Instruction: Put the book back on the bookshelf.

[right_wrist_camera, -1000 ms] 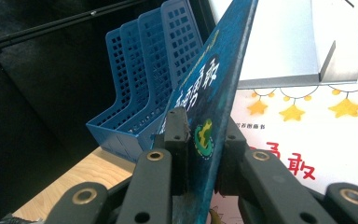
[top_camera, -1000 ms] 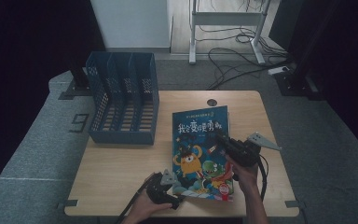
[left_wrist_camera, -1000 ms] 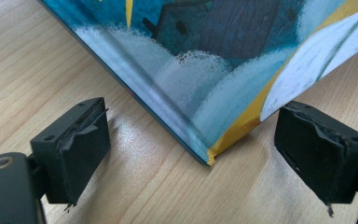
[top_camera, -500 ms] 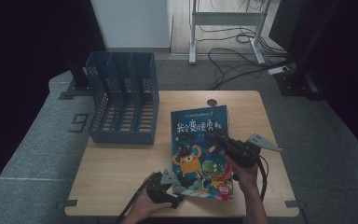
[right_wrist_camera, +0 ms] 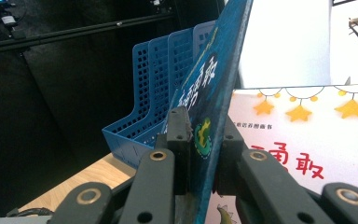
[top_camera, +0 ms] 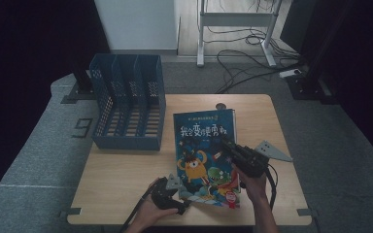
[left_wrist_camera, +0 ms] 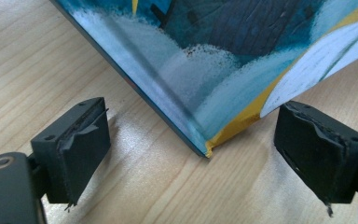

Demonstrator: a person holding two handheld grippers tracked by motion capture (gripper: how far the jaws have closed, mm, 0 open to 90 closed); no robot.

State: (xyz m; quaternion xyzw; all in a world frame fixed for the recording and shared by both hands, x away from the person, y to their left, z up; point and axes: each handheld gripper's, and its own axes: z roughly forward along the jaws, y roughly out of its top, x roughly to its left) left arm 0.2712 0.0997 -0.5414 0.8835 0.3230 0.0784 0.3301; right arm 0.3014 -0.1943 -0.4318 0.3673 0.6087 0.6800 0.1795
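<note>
- My right tongs are clamped on the front cover of a children's picture book, one black pad on each face of the cover.
- In the right gripper view that cover stands lifted, nearly on edge, with the white first page laid bare beside it, printed with yellow stars and red characters.
- In the high view the book lies on the wooden table, a little right of the middle, its bottom edge near my side of the tabletop.
- My right hand comes in over the book's right edge, and the grey three-cornered plate on those tongs juts out to the right.
- My left tongs stand wide apart and grip nothing.
- In the left gripper view the book's lower corner rests on the wood between the two jaws, touching neither pad.
- My left hand sits at the book's lower left corner, close to the table's near edge.
- A blue file rack with perforated walls and several upright slots stands on the far left part of the table, well apart from the book.
- A small dark round thing lies just beyond the book's top edge; I can't tell what it is.
</note>
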